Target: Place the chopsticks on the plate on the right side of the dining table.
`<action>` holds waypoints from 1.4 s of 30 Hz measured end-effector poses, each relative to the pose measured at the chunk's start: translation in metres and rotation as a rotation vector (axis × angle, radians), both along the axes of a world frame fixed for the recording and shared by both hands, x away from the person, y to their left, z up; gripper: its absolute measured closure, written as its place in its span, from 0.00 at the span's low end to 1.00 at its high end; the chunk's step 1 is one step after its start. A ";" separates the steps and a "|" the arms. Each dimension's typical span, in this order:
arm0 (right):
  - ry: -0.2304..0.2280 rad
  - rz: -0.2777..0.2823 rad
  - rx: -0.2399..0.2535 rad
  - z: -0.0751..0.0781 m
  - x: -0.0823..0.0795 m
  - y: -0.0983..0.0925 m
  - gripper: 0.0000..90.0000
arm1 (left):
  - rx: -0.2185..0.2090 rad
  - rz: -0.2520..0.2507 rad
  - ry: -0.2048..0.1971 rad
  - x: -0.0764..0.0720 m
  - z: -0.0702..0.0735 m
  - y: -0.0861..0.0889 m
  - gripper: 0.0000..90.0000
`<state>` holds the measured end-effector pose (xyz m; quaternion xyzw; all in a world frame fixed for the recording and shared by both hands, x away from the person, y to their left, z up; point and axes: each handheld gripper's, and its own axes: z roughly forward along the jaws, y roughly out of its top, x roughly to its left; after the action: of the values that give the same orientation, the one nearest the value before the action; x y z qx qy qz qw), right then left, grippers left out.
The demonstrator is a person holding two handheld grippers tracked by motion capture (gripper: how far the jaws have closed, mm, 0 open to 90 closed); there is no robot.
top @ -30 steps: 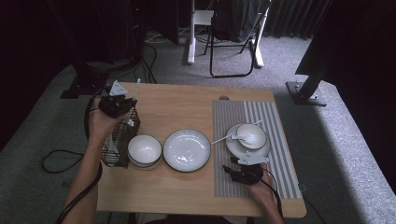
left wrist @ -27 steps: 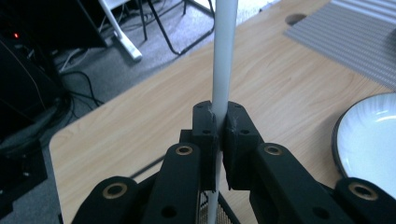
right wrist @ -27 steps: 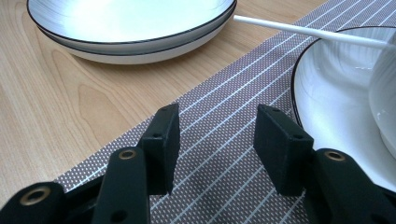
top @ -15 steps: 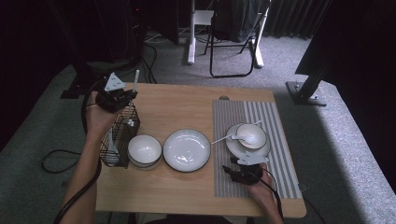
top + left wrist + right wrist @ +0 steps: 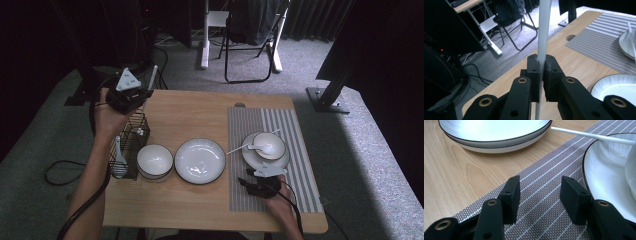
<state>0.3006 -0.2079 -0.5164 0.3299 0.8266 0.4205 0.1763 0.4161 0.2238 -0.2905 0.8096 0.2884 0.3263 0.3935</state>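
My left gripper (image 5: 131, 95) is up over the table's far left corner, behind a black wire basket (image 5: 131, 136). It is shut on the thin handle of a white utensil (image 5: 151, 77). In the left gripper view that white utensil (image 5: 543, 37) runs upright between the closed jaws of the left gripper (image 5: 542, 67), and its ends are out of frame. My right gripper (image 5: 260, 182) rests low on the striped placemat (image 5: 295, 130), open. Nothing lies between the jaws of the right gripper (image 5: 540, 192) in its own view.
A second white utensil (image 5: 118, 160) stands in the basket. A small bowl (image 5: 155, 161) and a wide plate (image 5: 200, 160) sit mid-table. On the mat is a saucer (image 5: 256, 161) carrying a cup-like bowl (image 5: 270, 145) and a white spoon (image 5: 239, 148). A chair (image 5: 250, 35) stands beyond the table.
The left gripper has lifted and drawn back from over the basket toward the far left corner, carrying the white utensil. The right gripper has stayed put.
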 end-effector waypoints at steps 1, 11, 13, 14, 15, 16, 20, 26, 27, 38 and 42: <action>0.001 0.000 0.001 0.000 0.000 0.000 0.56 | -0.002 -0.006 0.000 0.000 0.000 -0.002 0.95; 0.003 0.000 0.000 0.000 0.000 0.000 0.56 | -0.024 -0.061 0.039 0.000 -0.004 -0.018 0.95; 0.001 0.000 0.001 0.000 0.000 0.000 0.56 | -0.021 -0.069 0.046 0.000 -0.005 -0.021 0.95; 0.002 -0.001 0.001 0.000 0.000 0.000 0.56 | -0.023 -0.072 0.052 0.000 -0.006 -0.022 0.95; 0.002 -0.001 0.002 0.000 0.000 0.000 0.56 | -0.022 -0.075 0.054 0.000 -0.006 -0.024 0.95; 0.002 0.000 0.001 0.000 0.000 0.000 0.56 | -0.023 -0.077 0.055 0.000 -0.007 -0.025 0.95; 0.003 -0.001 0.000 0.000 0.000 0.000 0.56 | -0.030 -0.103 0.067 -0.002 -0.008 -0.029 0.95; 0.002 -0.002 0.002 0.000 0.000 -0.001 0.56 | -0.033 -0.129 0.076 -0.006 -0.007 -0.036 0.94; 0.001 -0.001 0.001 0.000 0.000 -0.001 0.56 | -0.032 -0.133 0.078 -0.006 -0.007 -0.037 0.94; 0.000 0.003 0.003 0.000 0.000 0.000 0.55 | -0.046 -0.160 0.074 -0.013 -0.009 -0.046 0.94; 0.002 0.003 0.006 0.000 0.000 0.000 0.55 | -0.042 -0.173 0.066 -0.017 -0.008 -0.052 0.94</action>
<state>0.3005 -0.2082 -0.5163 0.3295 0.8261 0.4228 0.1739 0.3987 0.1719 -0.2981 0.8335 0.2368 0.2581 0.4273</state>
